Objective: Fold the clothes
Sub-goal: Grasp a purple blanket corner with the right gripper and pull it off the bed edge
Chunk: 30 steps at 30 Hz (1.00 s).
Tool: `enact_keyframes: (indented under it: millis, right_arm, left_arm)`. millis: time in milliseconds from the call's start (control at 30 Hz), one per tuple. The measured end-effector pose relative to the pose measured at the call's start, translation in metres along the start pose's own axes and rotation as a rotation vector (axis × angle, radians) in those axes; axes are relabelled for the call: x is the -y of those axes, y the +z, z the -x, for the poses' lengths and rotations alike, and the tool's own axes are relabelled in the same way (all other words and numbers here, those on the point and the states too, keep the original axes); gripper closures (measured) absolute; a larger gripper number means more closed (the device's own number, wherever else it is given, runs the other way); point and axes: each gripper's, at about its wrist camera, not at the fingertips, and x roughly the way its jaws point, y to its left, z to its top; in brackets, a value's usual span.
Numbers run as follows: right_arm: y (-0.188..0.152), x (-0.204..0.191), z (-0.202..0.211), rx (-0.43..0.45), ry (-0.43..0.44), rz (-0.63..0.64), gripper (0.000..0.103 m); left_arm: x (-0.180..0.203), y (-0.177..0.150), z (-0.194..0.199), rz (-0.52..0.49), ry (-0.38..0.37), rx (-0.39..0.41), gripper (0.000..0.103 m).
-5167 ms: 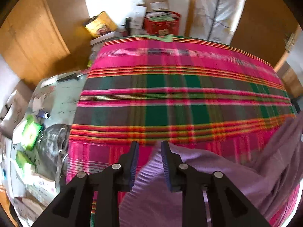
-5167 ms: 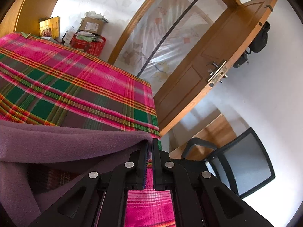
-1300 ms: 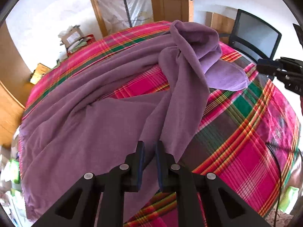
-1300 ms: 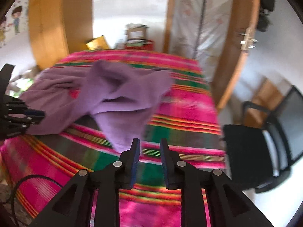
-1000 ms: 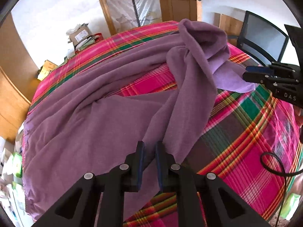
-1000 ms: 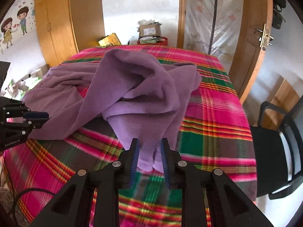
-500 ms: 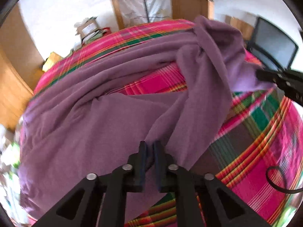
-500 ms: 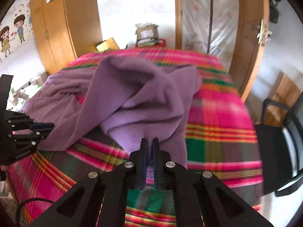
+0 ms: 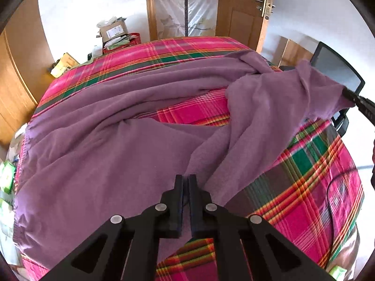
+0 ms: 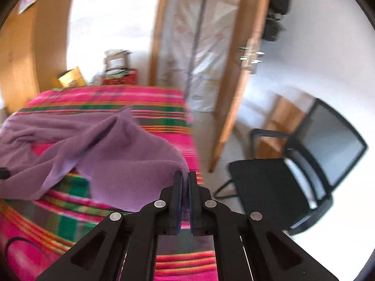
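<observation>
Both ends pinched: left gripper (image 9: 185,181) and right gripper (image 10: 185,179) clamped on the near edge of the purple garment (image 9: 105,145) sprawled across the plaid bed (image 9: 316,187), mid spreading step, next probably pulling apart to flatten.

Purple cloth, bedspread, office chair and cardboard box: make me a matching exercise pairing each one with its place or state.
Things:
1. purple cloth
2. plaid bedspread
3. office chair
4. cardboard box

States:
A. stands on the floor beside the bed
B. pinched by the left gripper and the right gripper
C. sits past the bed's far end
D. lies under the cloth

Pairs: 1-B, 2-D, 3-A, 4-C
</observation>
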Motion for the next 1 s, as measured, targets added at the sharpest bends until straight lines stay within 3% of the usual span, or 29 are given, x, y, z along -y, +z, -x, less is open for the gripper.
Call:
enact_keyframes:
  millis: [400, 500, 800, 1000]
  right_arm:
    - [-0.02, 0.061, 0.007, -0.005, -0.2, -0.116, 0.098]
    - [-0.024, 0.069, 0.011, 0.006, -0.268, -0.095, 0.098]
    - [-0.054, 0.093, 0.004, -0.055, -0.308, -0.156, 0.098]
    - [-0.087, 0.1, 0.003, -0.112, -0.299, -0.216, 0.098]
  left_arm:
    - [-0.005, -0.007, 0.02, 0.047, -0.062, 0.001, 0.099]
    - [-0.003, -0.007, 0.023, 0.044, -0.073, -0.006, 0.099]
    - [0.004, -0.02, 0.015, 0.012, -0.086, -0.075, 0.099]
    - [0.0, -0.023, 0.007, 0.028, -0.051, -0.099, 0.099]
